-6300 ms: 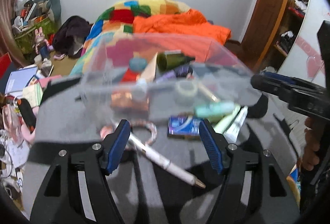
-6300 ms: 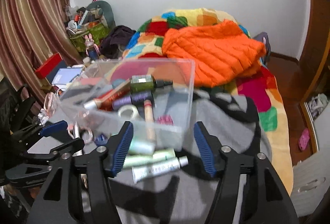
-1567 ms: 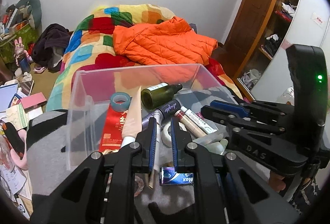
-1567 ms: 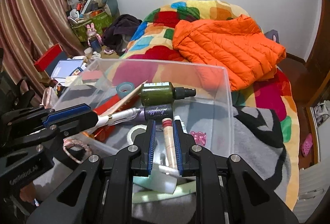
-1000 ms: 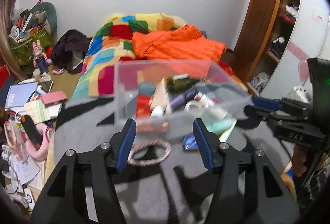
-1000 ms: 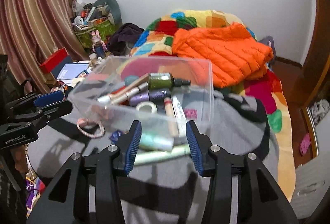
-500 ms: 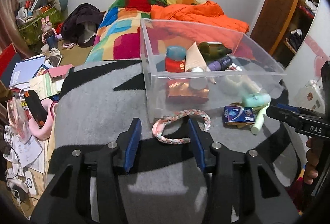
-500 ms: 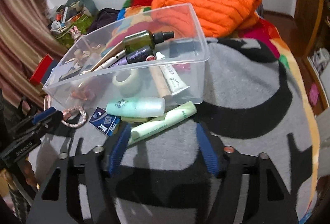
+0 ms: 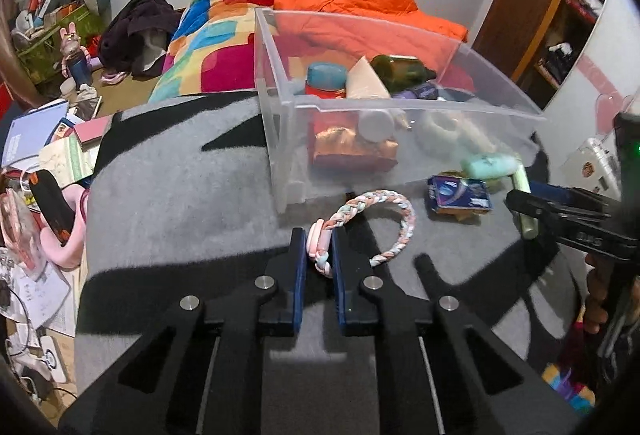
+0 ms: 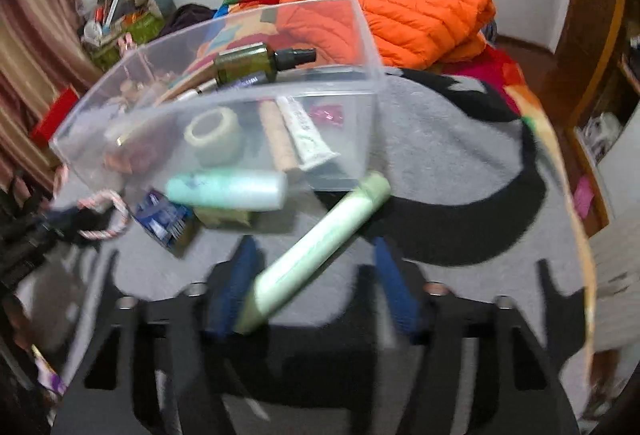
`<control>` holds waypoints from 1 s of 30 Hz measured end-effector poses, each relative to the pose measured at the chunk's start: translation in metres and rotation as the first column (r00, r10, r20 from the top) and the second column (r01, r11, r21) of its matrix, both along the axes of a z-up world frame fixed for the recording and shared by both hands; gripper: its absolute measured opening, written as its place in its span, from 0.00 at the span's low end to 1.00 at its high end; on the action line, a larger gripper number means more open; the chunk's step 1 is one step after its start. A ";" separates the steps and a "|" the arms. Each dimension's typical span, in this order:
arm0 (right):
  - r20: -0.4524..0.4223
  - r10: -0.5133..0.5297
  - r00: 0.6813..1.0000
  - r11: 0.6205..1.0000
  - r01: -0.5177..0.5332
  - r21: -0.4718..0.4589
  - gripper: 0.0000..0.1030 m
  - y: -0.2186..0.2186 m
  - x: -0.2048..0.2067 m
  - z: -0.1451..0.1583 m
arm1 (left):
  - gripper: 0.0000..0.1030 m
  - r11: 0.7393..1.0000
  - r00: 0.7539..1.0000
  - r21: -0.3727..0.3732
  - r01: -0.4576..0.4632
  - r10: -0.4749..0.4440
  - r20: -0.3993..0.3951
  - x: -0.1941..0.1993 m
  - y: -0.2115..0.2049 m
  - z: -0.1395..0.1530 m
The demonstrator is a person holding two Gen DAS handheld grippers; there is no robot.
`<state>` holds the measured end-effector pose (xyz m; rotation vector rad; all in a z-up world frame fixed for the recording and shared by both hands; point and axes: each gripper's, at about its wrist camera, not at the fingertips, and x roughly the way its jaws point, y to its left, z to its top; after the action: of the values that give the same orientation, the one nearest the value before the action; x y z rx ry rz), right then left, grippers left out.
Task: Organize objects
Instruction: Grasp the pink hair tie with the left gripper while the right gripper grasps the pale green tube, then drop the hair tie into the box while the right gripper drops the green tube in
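Since half a sec ago, left gripper [image 9: 319, 235] went from spread to pinched on braided ring's [image 9: 372, 223] near end, just in front of clear bin [image 9: 280, 139]. Right gripper [image 10: 312, 255] closing w/ pale green tube [image 10: 320, 247] lying diagonally between its fingers; contact unclear, blurred.

Each camera rides on its own tongs, looking steeply down along the fingers, close over the grey blanket [image 9: 180, 171]. Both views share the clear bin [image 9: 280, 103] just ahead of the tongs, the bed [image 10: 420, 11] beyond.
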<state>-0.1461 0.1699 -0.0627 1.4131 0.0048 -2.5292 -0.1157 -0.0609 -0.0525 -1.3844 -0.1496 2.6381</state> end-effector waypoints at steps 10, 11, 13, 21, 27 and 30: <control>-0.033 0.032 0.999 0.999 -0.031 0.031 0.16 0.023 0.024 0.005 | 0.11 0.999 0.997 0.029 0.031 -0.029 -0.067 0.047 0.013 0.020; -0.040 0.031 0.999 0.999 -0.029 0.037 0.16 0.024 0.025 0.005 | 0.11 0.999 0.997 0.030 0.028 -0.026 -0.077 0.050 0.014 0.022; -0.053 0.033 0.998 0.998 -0.031 0.046 0.14 0.025 0.030 0.006 | 0.11 0.999 0.995 0.041 0.023 -0.019 -0.096 0.055 0.016 0.028; -0.090 0.034 0.995 0.999 -0.033 0.012 0.14 0.032 0.051 0.019 | 0.11 0.998 0.988 0.066 0.013 -0.002 -0.153 0.061 0.026 0.048; -0.137 -0.004 0.991 1.000 0.001 -0.021 0.14 0.046 0.057 0.039 | 0.11 0.997 0.980 0.071 0.004 0.010 -0.201 0.059 0.030 0.065; -0.176 -0.007 0.984 1.000 0.002 -0.031 0.14 0.050 0.057 0.053 | 0.11 0.997 0.976 0.077 0.002 0.015 -0.219 0.058 0.029 0.072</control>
<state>-0.0888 0.2203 -0.0097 1.1750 -0.0059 -2.6376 -0.0580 -0.0319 0.0193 -1.0624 -0.2249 2.7355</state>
